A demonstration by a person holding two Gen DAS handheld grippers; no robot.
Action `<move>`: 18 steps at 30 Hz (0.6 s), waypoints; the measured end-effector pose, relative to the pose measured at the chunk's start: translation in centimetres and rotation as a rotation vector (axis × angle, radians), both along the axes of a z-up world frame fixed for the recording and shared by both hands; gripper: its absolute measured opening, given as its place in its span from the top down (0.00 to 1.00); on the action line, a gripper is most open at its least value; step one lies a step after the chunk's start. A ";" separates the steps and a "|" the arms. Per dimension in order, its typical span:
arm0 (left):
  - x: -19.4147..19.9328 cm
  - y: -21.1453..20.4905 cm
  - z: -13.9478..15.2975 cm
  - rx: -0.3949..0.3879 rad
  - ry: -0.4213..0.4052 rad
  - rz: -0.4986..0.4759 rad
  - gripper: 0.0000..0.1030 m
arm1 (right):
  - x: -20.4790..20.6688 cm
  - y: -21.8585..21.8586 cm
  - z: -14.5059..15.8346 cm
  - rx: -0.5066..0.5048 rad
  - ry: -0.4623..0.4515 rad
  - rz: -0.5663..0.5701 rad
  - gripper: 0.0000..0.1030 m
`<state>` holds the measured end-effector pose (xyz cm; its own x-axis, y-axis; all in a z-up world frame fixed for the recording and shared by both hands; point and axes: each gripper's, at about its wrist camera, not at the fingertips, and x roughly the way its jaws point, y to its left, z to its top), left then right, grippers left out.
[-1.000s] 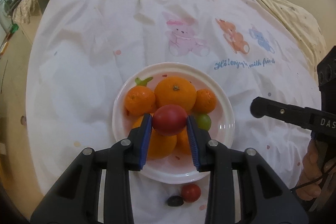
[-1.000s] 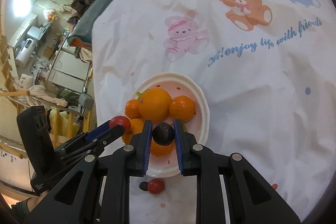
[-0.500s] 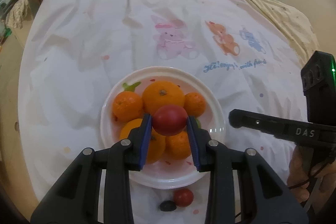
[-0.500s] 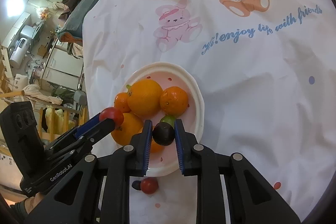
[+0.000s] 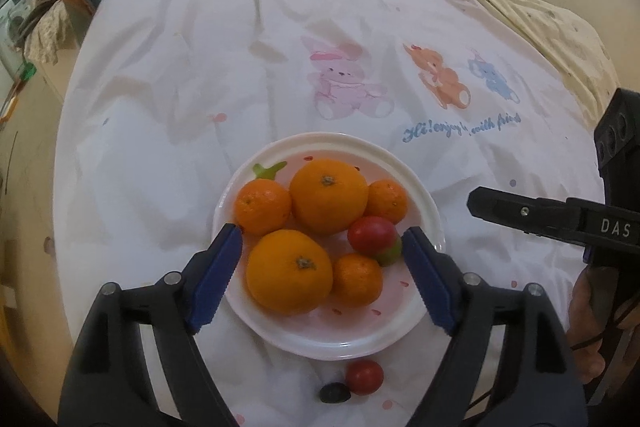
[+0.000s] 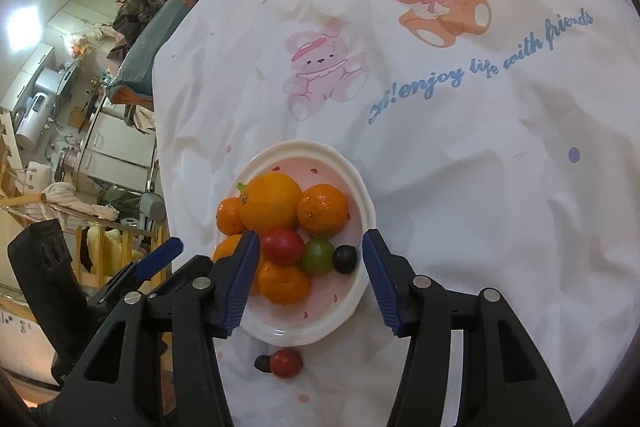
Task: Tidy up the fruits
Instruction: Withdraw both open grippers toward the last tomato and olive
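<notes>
fruits filled the plate point(image 5: 434, 223) at lower centre: oranges point(image 5: 289, 277), a red tomato point(image 5: 372, 235), a dark plum point(image 6: 345, 259). left gripper point(image 5: 322, 273) and right gripper point(image 6: 306, 277) had just been opening their fingers, which stood wide and gripped nothing.

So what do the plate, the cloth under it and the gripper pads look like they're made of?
Plate: glossy white, probably glazed ceramic or melamine; its rim catches highlights, and I can't tell which. Cloth: thin matte woven fabric, likely cotton or a blend; it creases softly and carries printed bears. Pads: matte blue with ridged edges, apparently moulded rubber or plastic on black plastic arms.
</notes>
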<state>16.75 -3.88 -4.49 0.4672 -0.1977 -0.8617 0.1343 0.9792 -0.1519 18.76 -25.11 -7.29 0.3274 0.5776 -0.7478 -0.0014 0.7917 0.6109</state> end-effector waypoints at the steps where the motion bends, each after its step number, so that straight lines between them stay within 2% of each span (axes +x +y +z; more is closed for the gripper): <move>1: -0.1 0.1 0.1 0.002 -0.006 0.004 0.23 | 0.0 -0.1 0.0 -0.005 -0.002 -0.003 0.45; 9: -0.4 0.7 0.7 0.035 -0.046 0.055 0.23 | -0.2 -0.2 0.8 -0.020 -0.022 -0.005 0.45; 18: -2.2 2.0 2.9 0.043 -0.101 0.093 0.23 | -2.0 -0.4 2.3 -0.026 -0.050 -0.009 0.43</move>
<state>14.58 -1.85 -1.61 0.5668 -0.1134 -0.8160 0.0553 0.9935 -0.0997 16.79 -25.52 -5.02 0.3696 0.5554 -0.7449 -0.0241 0.8072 0.5898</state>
